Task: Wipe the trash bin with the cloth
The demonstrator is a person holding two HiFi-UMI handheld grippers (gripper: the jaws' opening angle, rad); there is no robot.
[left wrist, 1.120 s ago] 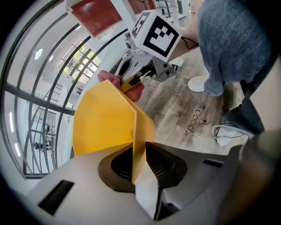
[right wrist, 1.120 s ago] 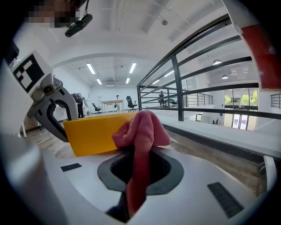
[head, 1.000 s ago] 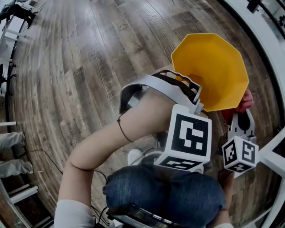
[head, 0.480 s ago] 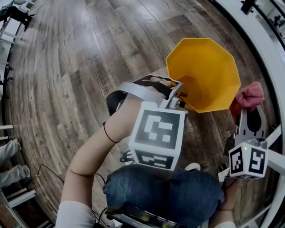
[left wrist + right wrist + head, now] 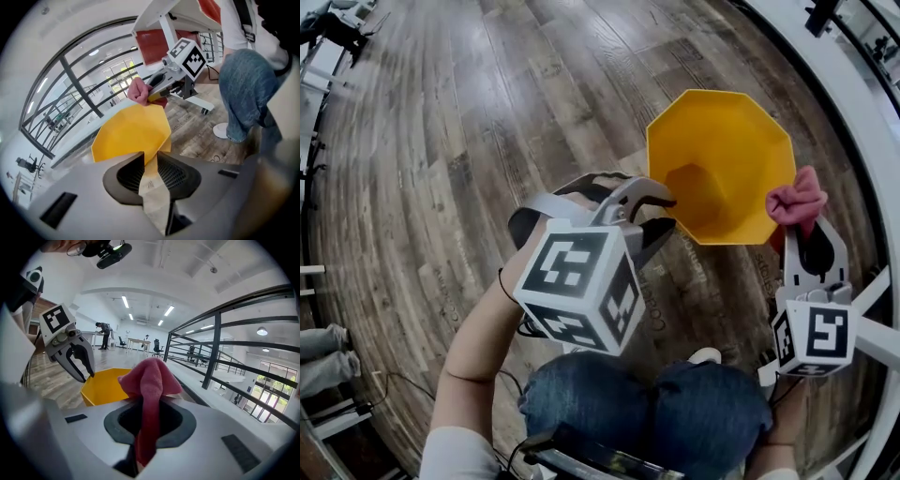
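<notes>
Bin (image 5: 717, 164) and cloth (image 5: 795, 202) have drawn together: in the last second your right claw (image 5: 804, 234), clamped on the soft, bunched red cloth, has risen to just beside the rim's right edge, so wiping looks ready to start. Your left claw (image 5: 664, 208) is clamped on the near wall of the smooth, yellow, eight-sided bin, steadying it.
</notes>
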